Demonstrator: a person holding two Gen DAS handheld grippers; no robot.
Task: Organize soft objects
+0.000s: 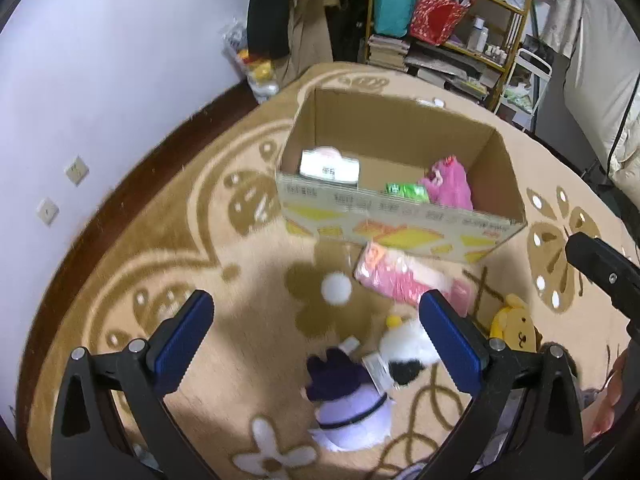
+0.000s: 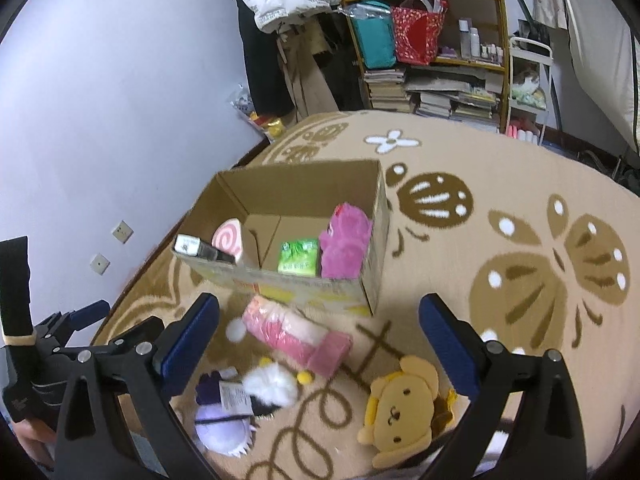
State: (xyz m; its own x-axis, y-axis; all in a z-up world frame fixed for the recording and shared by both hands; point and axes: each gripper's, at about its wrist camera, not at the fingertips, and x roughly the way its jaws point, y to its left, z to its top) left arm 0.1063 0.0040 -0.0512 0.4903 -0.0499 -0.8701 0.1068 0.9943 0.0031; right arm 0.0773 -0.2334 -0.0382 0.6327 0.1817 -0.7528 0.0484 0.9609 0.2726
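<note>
Both of your grippers are spread wide and carry nothing: the left gripper (image 1: 316, 328) frames the loose toys at the lower centre of its view, and the right gripper (image 2: 320, 332) hangs over the same cluster from the other side.

The cardboard box (image 2: 372, 280) sits mid-frame on the patterned rug (image 2: 520, 184). It already holds a fluffy pink plush (image 2: 344, 240), a green packet (image 2: 298, 262), a pink swirl cushion (image 2: 228, 240) and a white-labelled box (image 2: 192, 246) leaning on the near rim.

Still outside are the long pink plush (image 2: 292, 332) lying just in front of the box wall, a white pompom (image 2: 236, 329) beside it, the purple-and-lavender plush (image 1: 344, 408) touching the black-and-white plush (image 1: 404, 354), and the yellow bear (image 2: 400, 404) at lower right.

Watch these risks:
- The purple and black-and-white toys press together with a paper tag (image 2: 236, 398) between them. Close there and you may pinch the tag or drag both.
- Soft pile compresses, so a shallow bite on fluff will likely slip during the lift.
- Your two grippers sit near each other; reaching for the same toy could knock them together.
- The near box rim is low but crowded on the left, so a careless drop may bounce out.
</note>
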